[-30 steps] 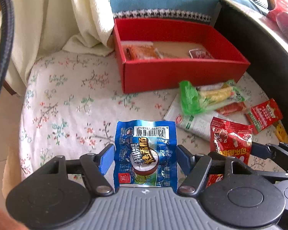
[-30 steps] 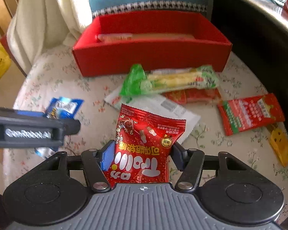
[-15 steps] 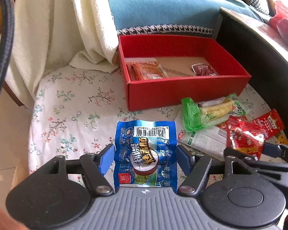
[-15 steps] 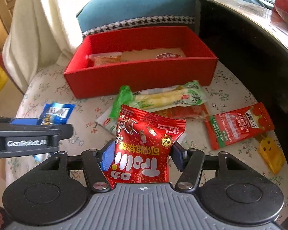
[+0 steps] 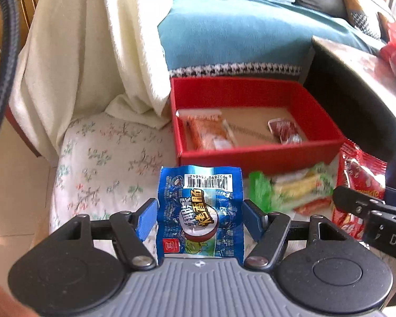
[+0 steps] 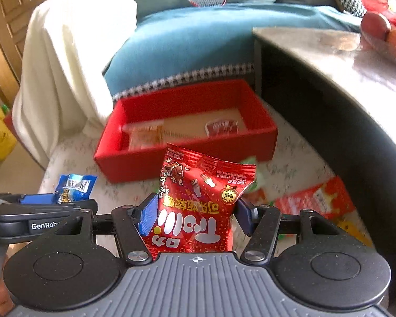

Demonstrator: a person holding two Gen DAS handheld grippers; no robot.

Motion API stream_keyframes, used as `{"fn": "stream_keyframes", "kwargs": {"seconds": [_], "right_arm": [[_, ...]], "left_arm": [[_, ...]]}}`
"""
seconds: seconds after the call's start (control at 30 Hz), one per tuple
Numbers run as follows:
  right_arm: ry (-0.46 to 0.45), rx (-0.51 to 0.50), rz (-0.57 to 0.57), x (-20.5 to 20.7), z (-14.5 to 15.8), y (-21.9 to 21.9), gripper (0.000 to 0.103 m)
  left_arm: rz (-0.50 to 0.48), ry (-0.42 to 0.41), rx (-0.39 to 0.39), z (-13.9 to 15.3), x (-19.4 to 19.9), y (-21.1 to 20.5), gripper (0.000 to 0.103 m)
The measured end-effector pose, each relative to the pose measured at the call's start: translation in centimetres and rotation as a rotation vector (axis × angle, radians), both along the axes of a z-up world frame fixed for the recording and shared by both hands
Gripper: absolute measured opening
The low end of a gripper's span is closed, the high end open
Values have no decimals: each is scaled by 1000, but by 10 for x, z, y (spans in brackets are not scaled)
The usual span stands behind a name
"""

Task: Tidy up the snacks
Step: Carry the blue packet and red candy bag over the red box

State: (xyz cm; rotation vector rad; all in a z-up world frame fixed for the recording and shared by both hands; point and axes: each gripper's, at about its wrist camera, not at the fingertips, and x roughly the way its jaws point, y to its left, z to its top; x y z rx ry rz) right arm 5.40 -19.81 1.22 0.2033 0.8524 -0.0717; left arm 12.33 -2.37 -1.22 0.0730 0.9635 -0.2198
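Observation:
My left gripper (image 5: pixel 199 215) is shut on a blue snack packet (image 5: pixel 200 206), held up above the floral cushion (image 5: pixel 105 163). My right gripper (image 6: pixel 194 215) is shut on a red candy bag (image 6: pixel 198 203), also lifted. Ahead of both sits the red box (image 5: pixel 250 155) (image 6: pixel 134 163), holding an orange packet (image 5: pixel 206 132) at its left and a small red packet (image 5: pixel 285 129) at its right. In the right wrist view the blue packet (image 6: pixel 74 186) and the left gripper show at the left. The red bag (image 5: pixel 359 174) shows at the right of the left wrist view.
A green-and-yellow packet (image 5: pixel 293 187) and a red flat packet (image 6: pixel 314 198) lie on the cushion in front of the box. A dark table (image 6: pixel 330 79) with a pale top rises at the right. A cream blanket (image 5: pixel 87 52) and a blue sofa (image 5: pixel 237 26) stand behind.
Both grippers have risen with their packets and tilted up, so the box's inside and the sofa behind show more. The grips have not changed.

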Motion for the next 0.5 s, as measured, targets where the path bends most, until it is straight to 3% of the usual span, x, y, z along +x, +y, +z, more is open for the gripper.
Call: {"fn": "stream_keyframes", "kwargs": {"seconds": [0.17,0.5], "right_arm": [[-26,-5,13,20,9,-4,67],[-53,-33,38,50,19,-11,67]], "left_arm": [[-12,-53,23,8,8,-10,62],[7,-76,31,12,34,-20,62]]}}
